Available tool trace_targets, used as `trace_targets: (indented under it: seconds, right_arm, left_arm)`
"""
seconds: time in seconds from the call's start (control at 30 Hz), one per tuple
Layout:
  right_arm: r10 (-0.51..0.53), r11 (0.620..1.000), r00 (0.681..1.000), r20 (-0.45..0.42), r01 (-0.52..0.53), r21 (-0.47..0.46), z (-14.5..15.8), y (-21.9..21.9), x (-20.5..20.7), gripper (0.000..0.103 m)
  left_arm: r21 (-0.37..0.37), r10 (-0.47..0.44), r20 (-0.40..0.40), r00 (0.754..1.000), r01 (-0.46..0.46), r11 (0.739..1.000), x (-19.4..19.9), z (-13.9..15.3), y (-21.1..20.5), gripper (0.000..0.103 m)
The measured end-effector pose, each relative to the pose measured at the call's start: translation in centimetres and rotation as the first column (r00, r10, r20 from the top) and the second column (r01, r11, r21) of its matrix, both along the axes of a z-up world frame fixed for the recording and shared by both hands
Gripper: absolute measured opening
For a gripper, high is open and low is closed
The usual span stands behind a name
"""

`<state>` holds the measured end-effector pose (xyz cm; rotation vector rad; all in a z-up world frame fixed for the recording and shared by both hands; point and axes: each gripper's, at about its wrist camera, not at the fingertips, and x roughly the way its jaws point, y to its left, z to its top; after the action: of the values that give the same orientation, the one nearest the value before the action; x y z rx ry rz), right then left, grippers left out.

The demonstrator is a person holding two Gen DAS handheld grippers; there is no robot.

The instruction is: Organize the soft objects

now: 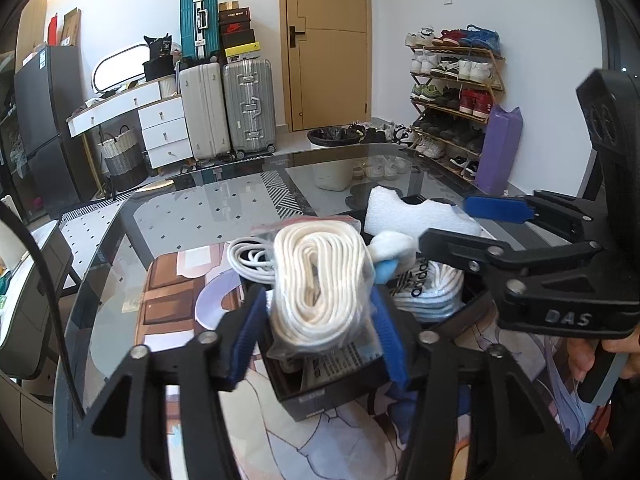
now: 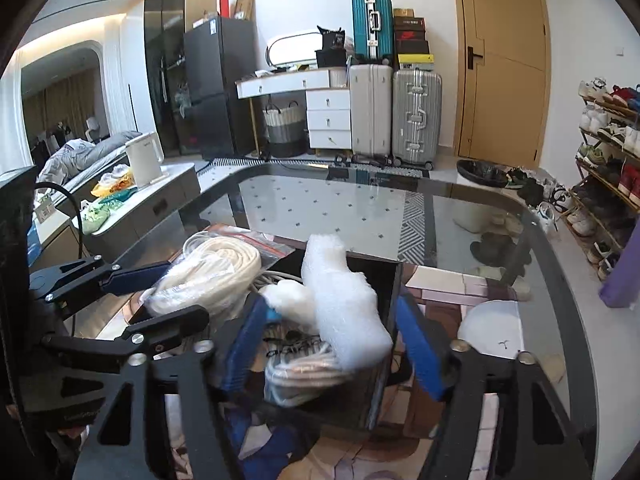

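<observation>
Two close wrist views, shared box (image 1: 320,396) (image 2: 360,412)

The black box (image 1: 320,396) is crowded: the bagged rope coil (image 1: 320,280) fills the left gripper (image 1: 316,320), its blue pads pressed against the bag on both sides. The white foam piece (image 2: 344,304) leans across the box between the parted pads of the right gripper (image 2: 332,344), blocking a straight drop onto the bagged socks (image 2: 296,372) below. The two grippers sit close together over the box. Beyond it, the far half of the glass table (image 2: 360,208) lies bare and open to reach
</observation>
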<state>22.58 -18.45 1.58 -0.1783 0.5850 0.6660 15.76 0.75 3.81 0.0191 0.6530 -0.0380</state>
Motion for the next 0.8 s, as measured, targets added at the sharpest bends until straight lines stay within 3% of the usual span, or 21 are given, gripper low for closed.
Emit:
trace_targets:
  seconds: [0.07, 0.17, 0.2, 0.27, 0.4, 0.8]
  right_arm:
    - [0.011, 1.000, 1.000, 0.019, -0.011, 0.006, 0.2, -0.4, -0.7, 0.090]
    - [0.014, 1.000, 0.998, 0.061, -0.014, -0.001, 0.4, -1.0, -1.8, 0.097]
    - [0.015, 1.000, 0.998, 0.067, -0.015, -0.003, 0.4, -1.2, -2.1, 0.098]
    - [0.022, 1.000, 0.997, 0.073, -0.022, 0.004, 0.4, -1.6, -2.7, 0.100]
    - [0.017, 1.000, 0.995, 0.100, -0.019, 0.023, 0.5, -2.6, -4.1, 0.101]
    - [0.020, 0.997, 0.991, 0.129, -0.029, 0.068, -1.0, -5.0, -7.1, 0.102]
  left_arm:
    - [-0.007, 0.004, 0.008, 1.000, -0.004, 1.000, -0.5, 0.2, 0.2, 0.064]
    - [-0.027, 0.003, 0.011, 1.000, -0.003, 1.000, -1.1, 0.4, 0.6, 0.069]
    - [-0.032, 0.006, 0.013, 1.000, -0.006, 0.999, -1.2, 0.5, 0.7, 0.073]
    - [-0.047, 0.018, 0.039, 0.999, -0.017, 0.999, -1.9, 0.7, 1.0, 0.090]
    - [-0.042, 0.058, 0.084, 0.995, -0.054, 0.998, -3.1, 0.8, 1.4, 0.103]
    - [-0.071, 0.135, 0.140, 0.981, -0.126, 0.990, -5.5, -0.2, 2.8, 0.103]
